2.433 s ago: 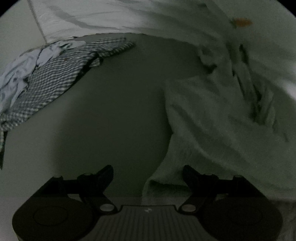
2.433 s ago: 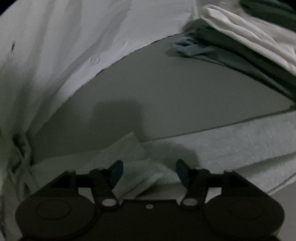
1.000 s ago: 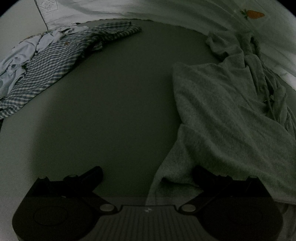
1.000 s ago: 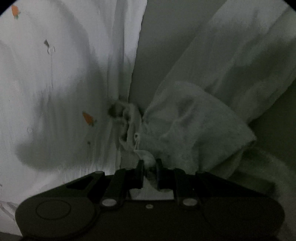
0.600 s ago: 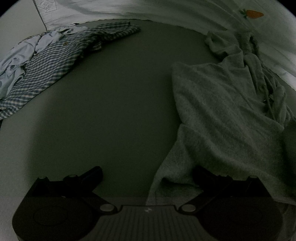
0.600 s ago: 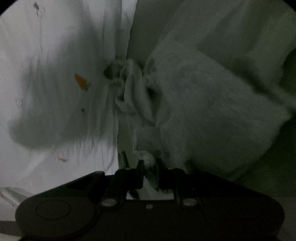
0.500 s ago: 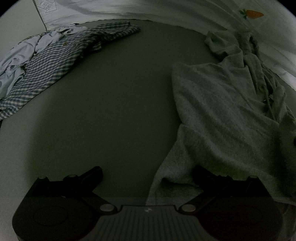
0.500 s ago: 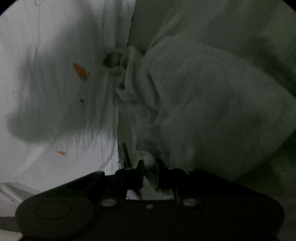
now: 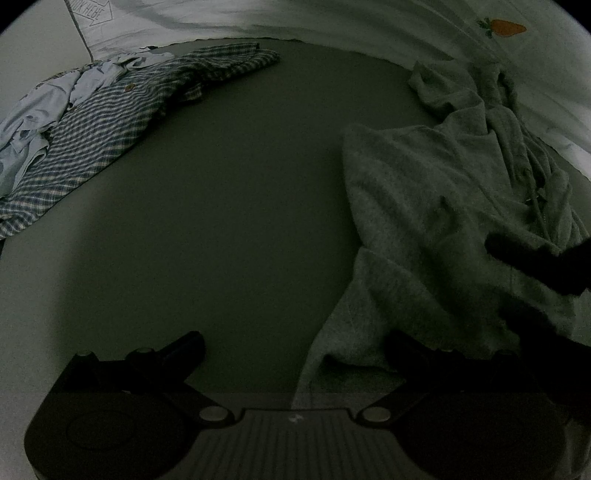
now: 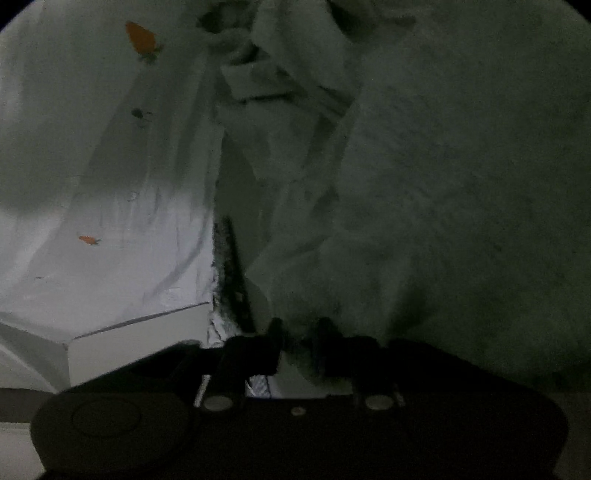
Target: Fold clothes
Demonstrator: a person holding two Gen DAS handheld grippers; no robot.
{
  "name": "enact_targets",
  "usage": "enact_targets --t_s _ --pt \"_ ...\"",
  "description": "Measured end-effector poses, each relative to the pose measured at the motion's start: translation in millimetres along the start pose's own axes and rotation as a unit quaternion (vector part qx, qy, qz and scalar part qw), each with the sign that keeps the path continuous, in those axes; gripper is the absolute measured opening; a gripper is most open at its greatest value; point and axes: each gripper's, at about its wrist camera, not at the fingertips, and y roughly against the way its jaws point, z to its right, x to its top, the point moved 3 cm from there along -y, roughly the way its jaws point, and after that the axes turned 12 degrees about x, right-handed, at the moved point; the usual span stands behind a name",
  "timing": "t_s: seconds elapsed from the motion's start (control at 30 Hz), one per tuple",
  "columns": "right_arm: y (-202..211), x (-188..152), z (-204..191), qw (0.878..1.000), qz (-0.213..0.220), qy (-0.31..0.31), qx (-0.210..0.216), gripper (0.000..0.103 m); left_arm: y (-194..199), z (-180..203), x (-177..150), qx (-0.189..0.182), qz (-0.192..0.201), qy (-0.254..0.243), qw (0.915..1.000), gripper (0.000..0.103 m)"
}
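Now grey fleece garment (image 10: pixel 424 206) pinched between right gripper (image 10: pixel 298 334) fingers

In the left wrist view, the white sheet (image 9: pixel 155 22) at the far top left edge carries an outlined arrow shape with capital letters printed inside it. The letters read roughly as "HEBE", with a cut-off part before them that could be "OX" or "UX"; the start lies outside the view. Nothing legible shows in the right wrist view.
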Motion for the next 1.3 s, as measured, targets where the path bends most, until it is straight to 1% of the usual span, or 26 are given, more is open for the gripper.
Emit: enact_targets --t_s 0.07,0.1,0.2,0.3,0.37,0.43,0.5,0.53,0.6,0.7,0.77,0.8,0.83,0.87,0.93,0.97,1.0,1.07,1.13,1.2,1.23,1.3 --pt "5.5 -0.4 0.7 1.0 -0.001 0.001 0.001 0.045 0.3 0.1 -0.1 0.0 0.001 0.0 1.0 0.103" --pt "10.0 -0.8 1.0 1.0 0.0 0.001 0.004 0.046 0.4 0.1 -0.1 0.0 0.001 0.0 1.0 0.103" --pt "22.9 2.0 -4.5 1.0 0.013 0.017 0.01 0.045 0.6 0.5 0.2 0.0 0.001 0.0 1.0 0.103" --pt "44.5 10.8 -5.6 0.998 0.047 0.039 -0.006 0.042 0.6 0.3 0.3 0.0 0.002 0.0 1.0 0.103" --pt "57.0 18.8 2.4 0.997 0.076 0.025 -0.019 0.042 0.3 0.1 0.9 -0.001 0.0 -0.001 1.0 0.103" --pt "65.6 24.8 13.6 0.995 0.098 -0.006 -0.021 0.039 -0.1 0.1 2.1 -0.001 -0.004 -0.002 1.0 0.103" --pt "73.1 27.7 18.4 0.994 0.108 -0.025 -0.014 0.039 -0.6 -0.3 4.1 -0.003 -0.012 -0.005 0.9999 0.103" --pt "76.1 28.5 16.9 0.994 0.109 -0.022 -0.015 0.039 -0.6 -0.6 5.0 -0.005 -0.018 -0.007 0.9998 0.103" --pt "82.4 29.4 9.6 0.994 0.105 0.0 -0.025 0.041 0.0 -2.2 6.0 -0.007 -0.03 -0.007 0.9995 0.103" --pt "100.7 29.9 -9.9 0.991 0.098 0.072 -0.056 0.046 8.9 -7.5 4.6 -0.022 -0.042 0.006 0.9989 0.103" --pt "120.6 27.8 -23.4 0.98 0.107 0.139 -0.092 0.049 22.4 -8.7 3.0 -0.04 -0.028 0.01 0.9987 0.103" --pt "130.8 27.4 -28.6 0.973 0.112 0.17 -0.112 0.053 30.2 -8.6 2.0 -0.048 -0.019 0.012 0.9986 0.103" --pt "142.8 26.2 -32.5 0.964 0.118 0.198 -0.131 0.053 38.8 -7.5 0.7 -0.054 -0.007 0.013 0.9984 0.103" --pt "155.6 24.5 -35.5 0.953 0.126 0.229 -0.151 0.054 47.4 -6.0 -0.5 -0.064 0.009 0.015 0.9978 0.103" --pt "180.9 21.1 -40.2 0.928 0.148 0.286 -0.189 0.062 61.8 0.2 -4.2 -0.092 0.04 0.015 0.9948 0.103" --pt "194.7 20.2 -38.4 0.917 0.162 0.3 -0.205 0.068 66.1 5.0 -6.6 -0.099 0.046 0.009 0.994 0.103" --pt "208.7 20.0 -34.8 0.908 0.177 0.309 -0.22 0.071 69.9 11.6 -9.3 -0.101 0.05 -0.001 0.9936 0.103" --pt "235.3 20.6 -26.1 0.891 0.206 0.32 -0.249 0.072 73.1 26.1 -13.4 -0.099 0.065 -0.025 0.9926 0.103" --pt "257.2 24.5 -12.8 0.878 0.236 0.311 -0.277 0.072 71.1 39.4 -18.6 -0.084 0.078 -0.042 0.9925 0.103" --pt "281.9 27.0 2.2 0.867 0.259 0.304 -0.298 0.073 67.6 48.8 -22.5 -0.067 0.079 -0.041 0.9938 0.103" --pt "295.0 28.0 9.7 0.865 0.267 0.299 -0.303 0.073 66.6 51.8 -23.7 -0.062 0.078 -0.037 0.9943 0.103" --pt "319.5 29.3 22.3 0.864 0.292 0.285 -0.295 0.073 65.6 57.2 -25.1 -0.062 0.072 -0.035 0.9948 0.103"
